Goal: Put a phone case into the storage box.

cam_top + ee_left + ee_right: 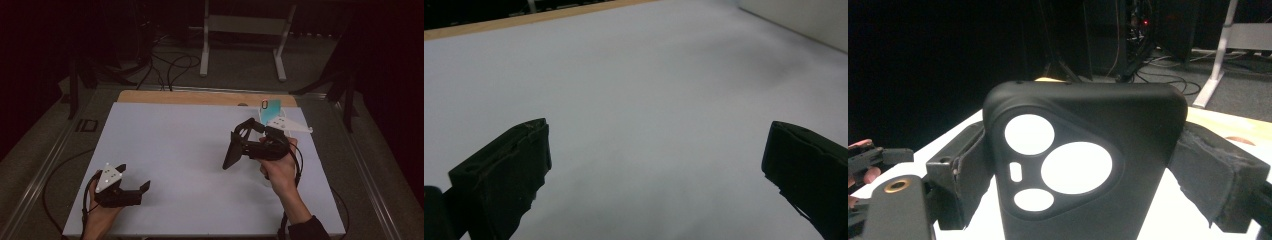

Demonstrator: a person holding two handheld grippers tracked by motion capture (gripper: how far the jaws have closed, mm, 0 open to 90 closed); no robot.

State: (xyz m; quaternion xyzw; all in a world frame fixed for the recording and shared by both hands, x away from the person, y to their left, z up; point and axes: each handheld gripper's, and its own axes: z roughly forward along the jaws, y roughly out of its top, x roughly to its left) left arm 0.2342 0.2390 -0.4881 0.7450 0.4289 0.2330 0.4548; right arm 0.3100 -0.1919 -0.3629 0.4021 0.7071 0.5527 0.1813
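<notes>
A white table (200, 150) with a wooden strip along its far edge occupies the middle of the high view; grey floor, cables and a white frame stand beyond it.

The right gripper (240, 145), held in the person's right hand (280, 167), is raised over the right half of the table. Its jaws are closed on a black phone case (231, 150), one pad on each long side. In the right gripper view the phone case (1088, 160) stands upright between the pads, its back face with camera cut-outs facing the lens.

The left gripper (142, 187) sits low at the near left corner, held in the left hand (100, 210). In the left gripper view its jaws stand wide apart with nothing between them, over bare table (649, 90).

A teal phone-shaped item (271, 112) lies at the far right edge of the table, just behind the right gripper's grey plate.
</notes>
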